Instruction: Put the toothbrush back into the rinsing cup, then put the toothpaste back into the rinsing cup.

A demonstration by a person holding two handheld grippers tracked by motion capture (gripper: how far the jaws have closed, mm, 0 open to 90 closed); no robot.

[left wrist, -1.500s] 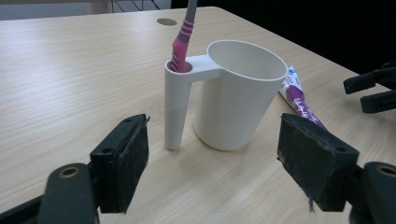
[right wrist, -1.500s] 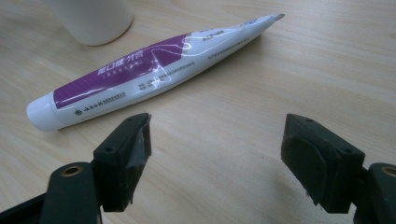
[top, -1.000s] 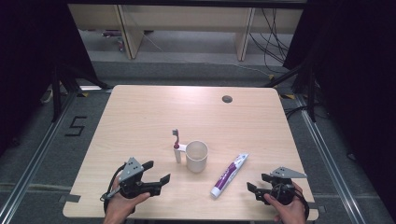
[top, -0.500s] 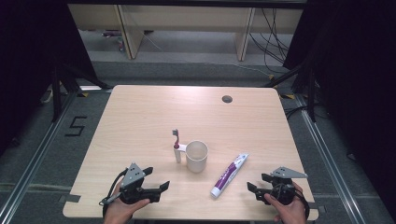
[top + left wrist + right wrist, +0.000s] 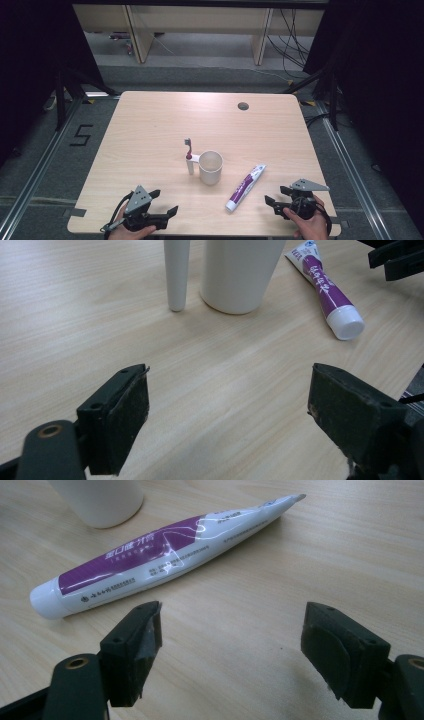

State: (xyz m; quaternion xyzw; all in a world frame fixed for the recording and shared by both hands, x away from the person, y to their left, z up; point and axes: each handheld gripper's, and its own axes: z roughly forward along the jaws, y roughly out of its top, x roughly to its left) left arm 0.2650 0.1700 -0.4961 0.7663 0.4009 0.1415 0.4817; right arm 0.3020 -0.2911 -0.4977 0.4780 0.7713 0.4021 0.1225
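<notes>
While both grippers sit low at the near edge of the table [image 5: 150, 120], neither holds anything. The left gripper [image 5: 164, 202] rests by the near left corner with its jaws spread wide over bare wood, and the right gripper [image 5: 274, 195] rests by the near right corner, spread just as wide. Just beyond the right gripper lies a purple and white toothpaste tube [image 5: 245, 186], cap toward the near edge and flat end pointing toward the middle. A white cup [image 5: 210, 167] stands upright near the table's centre, well apart from both grippers, with a toothbrush [image 5: 189, 156] standing upright beside it.

This looks like the very start, an approach not yet begun. The likely next move is for the right gripper to reach forward and close across the tube's body, which is slick and soft, so a grip near its middle would serve best.

The right gripper view shows the tube's [image 5: 165, 550] printed label and its cap; the left gripper view shows the toothbrush handle's [image 5: 177, 272] foot standing apart from the cup's [image 5: 240, 272] base. The high view alone shows the bristles.
</notes>
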